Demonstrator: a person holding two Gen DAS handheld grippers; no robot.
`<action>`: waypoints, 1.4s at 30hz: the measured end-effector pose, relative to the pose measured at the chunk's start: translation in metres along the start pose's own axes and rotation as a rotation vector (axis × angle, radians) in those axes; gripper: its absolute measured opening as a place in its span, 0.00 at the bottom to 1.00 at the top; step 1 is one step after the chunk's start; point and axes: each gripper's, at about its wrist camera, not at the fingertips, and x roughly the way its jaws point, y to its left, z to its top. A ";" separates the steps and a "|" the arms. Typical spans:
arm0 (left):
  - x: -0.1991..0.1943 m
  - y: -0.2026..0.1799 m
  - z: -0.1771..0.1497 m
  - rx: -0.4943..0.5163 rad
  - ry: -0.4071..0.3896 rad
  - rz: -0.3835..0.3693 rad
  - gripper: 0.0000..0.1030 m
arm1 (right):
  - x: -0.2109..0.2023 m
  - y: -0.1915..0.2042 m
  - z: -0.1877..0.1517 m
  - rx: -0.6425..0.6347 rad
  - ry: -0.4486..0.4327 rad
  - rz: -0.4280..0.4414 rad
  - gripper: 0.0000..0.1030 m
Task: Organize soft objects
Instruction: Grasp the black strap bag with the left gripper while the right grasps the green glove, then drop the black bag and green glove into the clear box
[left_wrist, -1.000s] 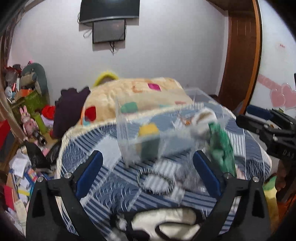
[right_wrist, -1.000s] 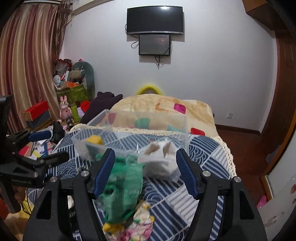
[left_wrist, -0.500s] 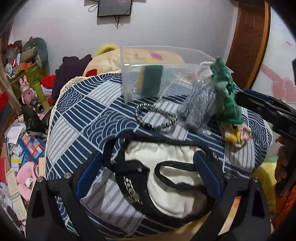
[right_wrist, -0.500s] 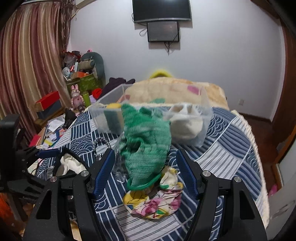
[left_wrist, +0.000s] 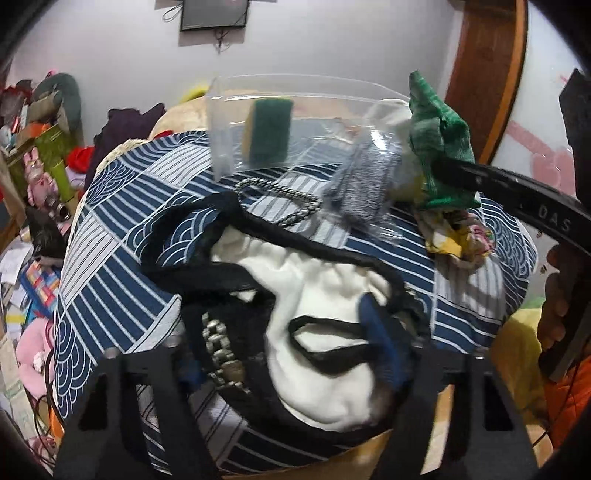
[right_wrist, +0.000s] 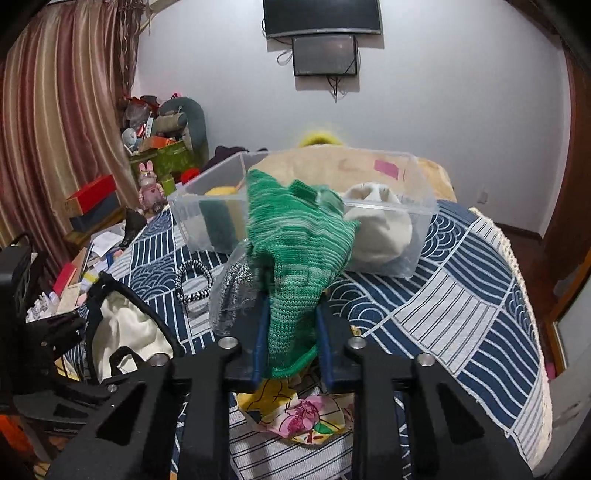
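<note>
Right claw (right_wrist: 290, 345): blue pads drawn narrow, clamped on the lower part of the green knitted cloth (right_wrist: 295, 254). The cloth stands up from between the pads and hides part of the bin ahead.

Left claw (left_wrist: 284, 332): pads partly closed around the white garment with black trim (left_wrist: 325, 295). One blue pad (left_wrist: 380, 343) is pressed into the white fabric; the other is blurred among the black trim beside a metal chain (left_wrist: 221, 350). Whether the garment is firmly gripped cannot be told.

Clear plastic bin (right_wrist: 421, 206): ahead of both claws, resting on the blue-and-white patterned cover (right_wrist: 461, 295). Contents: a yellow-and-green sponge (left_wrist: 269, 133) standing upright at the end toward the left claw; a cream-white soft item (right_wrist: 380, 229) at the end toward the right claw.

Floral fabric (right_wrist: 299, 417): yellow, pink and green print, lying on the cover directly under the right claw.

Grey knit piece in clear wrapping (left_wrist: 362, 188): just left of the green cloth, between the claws and the bin.

Beaded band (left_wrist: 280, 195): black and white loop, flat on the cover, ahead of the left claw, just short of the bin.

Background: wall-mounted screen (right_wrist: 321, 18); striped curtain (right_wrist: 55, 122) far left of the right claw; cluttered boxes and toys (right_wrist: 155, 155) beyond the cover.
</note>
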 end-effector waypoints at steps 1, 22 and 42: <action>-0.001 0.000 0.000 0.004 0.002 -0.006 0.53 | -0.002 -0.001 0.001 0.001 -0.006 -0.001 0.12; -0.051 0.023 0.061 -0.050 -0.194 0.027 0.15 | -0.047 -0.009 0.031 0.016 -0.144 -0.045 0.11; -0.067 0.031 0.165 -0.087 -0.428 0.059 0.15 | -0.015 -0.008 0.085 -0.018 -0.173 -0.052 0.11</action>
